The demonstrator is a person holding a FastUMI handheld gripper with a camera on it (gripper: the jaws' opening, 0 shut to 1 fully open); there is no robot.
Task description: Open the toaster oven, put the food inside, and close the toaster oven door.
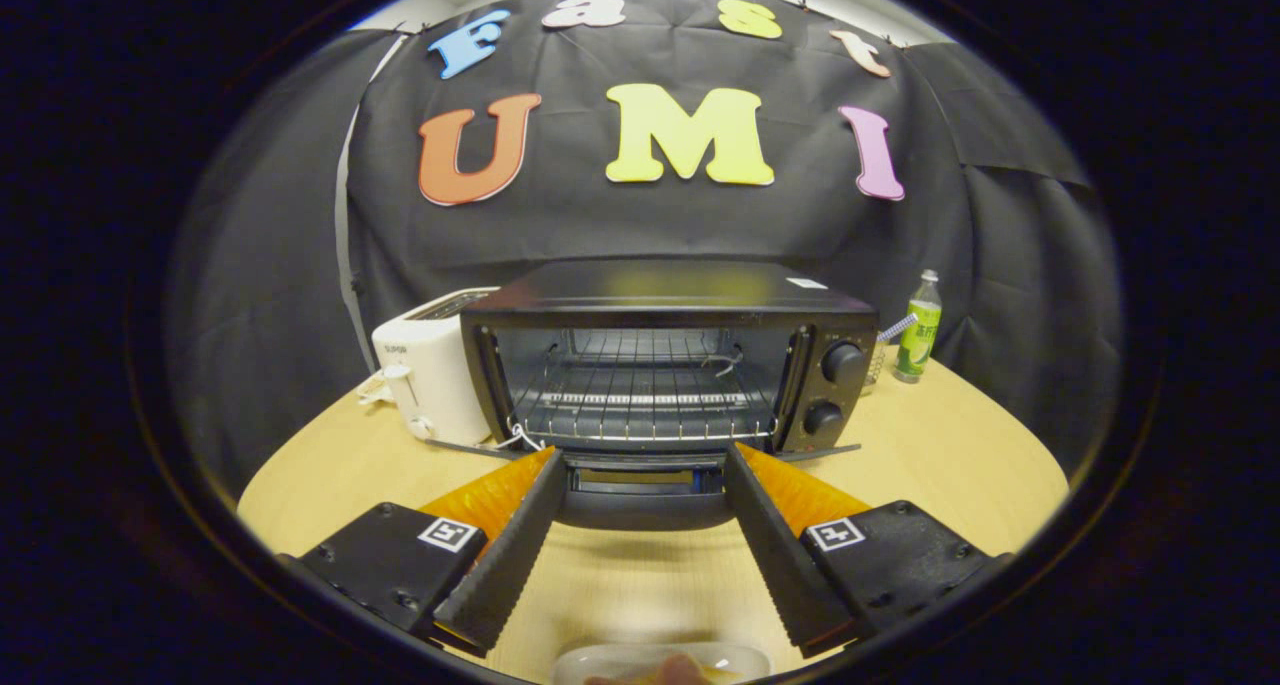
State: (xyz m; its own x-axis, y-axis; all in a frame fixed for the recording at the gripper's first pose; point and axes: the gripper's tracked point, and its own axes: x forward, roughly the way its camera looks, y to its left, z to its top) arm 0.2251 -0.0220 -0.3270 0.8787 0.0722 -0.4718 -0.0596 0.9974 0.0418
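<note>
The gripper [640, 475] is standing open and empty, its fingers flanking the lowered door [645, 495] of the oven [665, 355], while the food dish [660, 662] is lying behind the fingertips, below the fingers' base, requiring a pull-back.

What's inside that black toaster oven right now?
Inside the toaster oven, door down, is a bare wire rack; no food on it. Under the rack is hidden. The open gripper holds nothing.

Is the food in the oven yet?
Not yet. The oven door is already open and its rack is bare. The hand-held gripper is open, holding nothing; the food dish sits below its fingers. Still left: food in, door shut.
</note>
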